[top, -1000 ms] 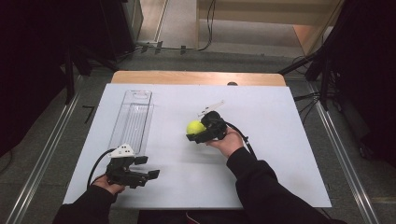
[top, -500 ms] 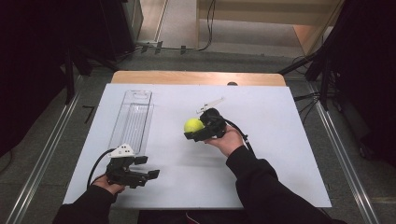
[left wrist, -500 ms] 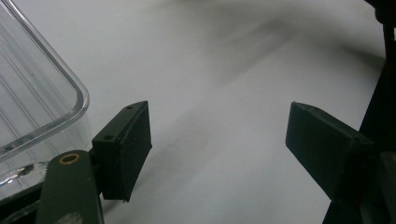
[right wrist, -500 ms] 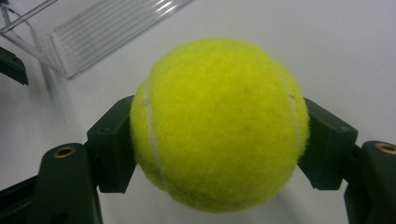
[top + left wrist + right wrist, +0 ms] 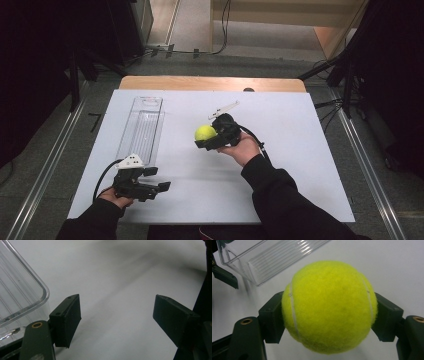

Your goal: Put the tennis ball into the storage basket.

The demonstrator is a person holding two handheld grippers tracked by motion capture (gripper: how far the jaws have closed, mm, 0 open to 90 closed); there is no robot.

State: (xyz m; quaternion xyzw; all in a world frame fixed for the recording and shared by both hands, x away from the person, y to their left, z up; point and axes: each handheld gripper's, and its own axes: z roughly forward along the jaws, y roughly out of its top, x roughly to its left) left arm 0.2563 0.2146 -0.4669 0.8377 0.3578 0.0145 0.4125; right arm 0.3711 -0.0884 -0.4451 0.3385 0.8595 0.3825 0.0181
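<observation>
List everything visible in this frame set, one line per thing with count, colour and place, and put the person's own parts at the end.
tennis ball: one, yellow-green, clamped between the right gripper's jaws, held above the middle of the table.
clear tray: one, transparent plastic, long and narrow, empty, on the left half of the table, lengthwise away from the person.
table: one, white top with a wooden strip along the far edge.
floor rails: two, metal, one along each side of the table.
left gripper: one, black with a grey plate, jaws wide apart and nothing between them, at the near left by the tray's near end.
right gripper: one, black, shut on the ball.
sleeves: two, black, entering from the bottom edge.
</observation>
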